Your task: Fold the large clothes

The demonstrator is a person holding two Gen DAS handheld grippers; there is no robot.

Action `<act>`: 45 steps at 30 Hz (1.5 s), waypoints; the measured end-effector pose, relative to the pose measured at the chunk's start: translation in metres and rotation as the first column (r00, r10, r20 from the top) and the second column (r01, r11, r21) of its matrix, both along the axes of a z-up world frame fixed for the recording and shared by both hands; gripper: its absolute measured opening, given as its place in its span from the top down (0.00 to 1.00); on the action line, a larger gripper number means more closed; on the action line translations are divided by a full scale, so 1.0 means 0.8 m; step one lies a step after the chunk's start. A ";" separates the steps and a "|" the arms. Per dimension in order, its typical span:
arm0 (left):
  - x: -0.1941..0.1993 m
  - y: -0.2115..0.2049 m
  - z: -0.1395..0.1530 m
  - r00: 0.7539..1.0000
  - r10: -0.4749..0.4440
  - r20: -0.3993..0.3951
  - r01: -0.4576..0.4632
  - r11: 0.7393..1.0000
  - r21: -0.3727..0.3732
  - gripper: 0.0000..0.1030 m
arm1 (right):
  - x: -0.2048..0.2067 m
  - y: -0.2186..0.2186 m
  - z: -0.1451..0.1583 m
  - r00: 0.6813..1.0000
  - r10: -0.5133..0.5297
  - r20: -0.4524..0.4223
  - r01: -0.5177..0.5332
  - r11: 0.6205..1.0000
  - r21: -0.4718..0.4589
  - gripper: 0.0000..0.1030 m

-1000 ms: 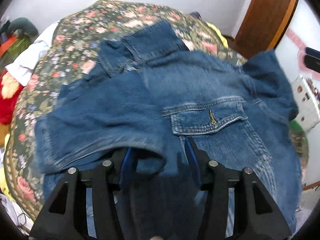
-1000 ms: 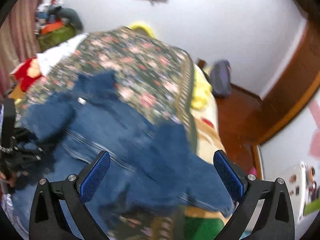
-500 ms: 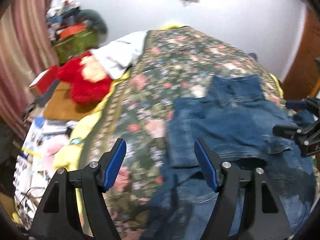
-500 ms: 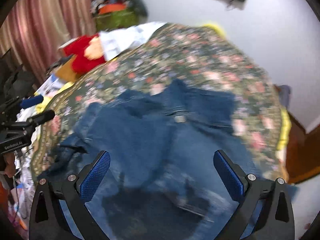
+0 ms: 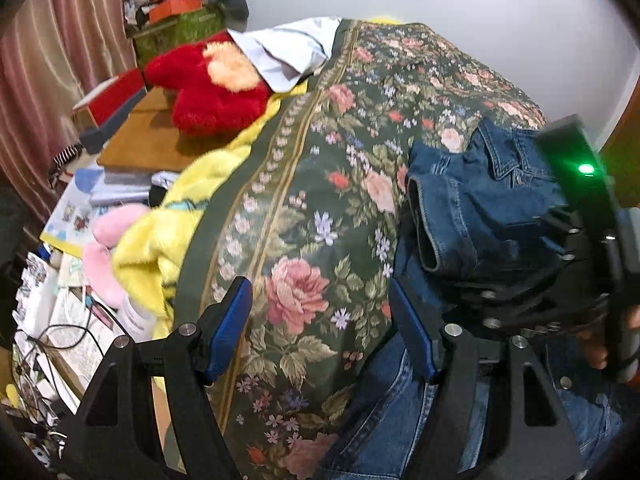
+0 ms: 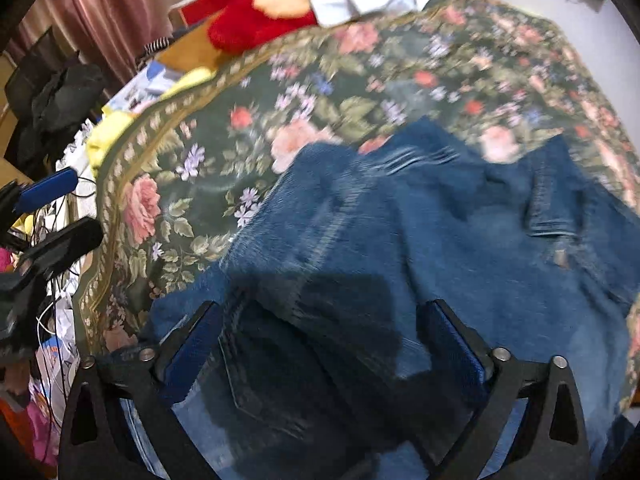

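while the left gripper (image 5: 320, 324) hangs released over the floral bedspread (image 5: 320, 184), the right gripper (image 6: 320, 344) – jaws closing, nothing clamped – straddles the denim jacket (image 6: 440, 240).

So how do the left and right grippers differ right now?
The left gripper hangs over bare floral bedspread, nothing between its fingers; the right gripper is over the denim jacket, jaws wider and closing with denim in the gap. Both point downward, gripping nothing.
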State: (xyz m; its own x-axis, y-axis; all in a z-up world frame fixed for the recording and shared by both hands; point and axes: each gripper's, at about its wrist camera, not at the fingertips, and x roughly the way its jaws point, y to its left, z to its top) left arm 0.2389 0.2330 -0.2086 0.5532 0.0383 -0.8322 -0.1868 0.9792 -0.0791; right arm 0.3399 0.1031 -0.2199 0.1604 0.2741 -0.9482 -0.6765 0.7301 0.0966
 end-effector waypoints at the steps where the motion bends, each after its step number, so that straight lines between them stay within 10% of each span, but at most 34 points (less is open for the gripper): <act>1: 0.000 -0.002 -0.003 1.000 -0.002 -0.005 0.002 1.000 -0.002 0.32 | 0.002 0.005 -0.007 1.000 -0.002 -0.007 0.002 1.000 -0.005 0.11; 11: 0.018 -0.014 -0.028 0.999 -0.033 -0.037 0.030 0.996 -0.078 0.32 | 0.017 -0.007 -0.010 0.994 -0.104 -0.018 0.105 0.988 0.109 0.81; 28: 0.062 -0.080 -0.077 0.986 -0.100 -0.134 0.117 0.986 0.123 0.29 | 0.018 -0.211 0.144 0.893 -0.388 0.229 0.331 0.910 0.250 0.85; 45: 0.076 -0.096 -0.089 0.982 -0.004 -0.187 0.046 0.975 0.217 0.21 | -0.038 -0.435 0.111 0.813 -0.538 0.222 0.516 0.843 0.152 0.85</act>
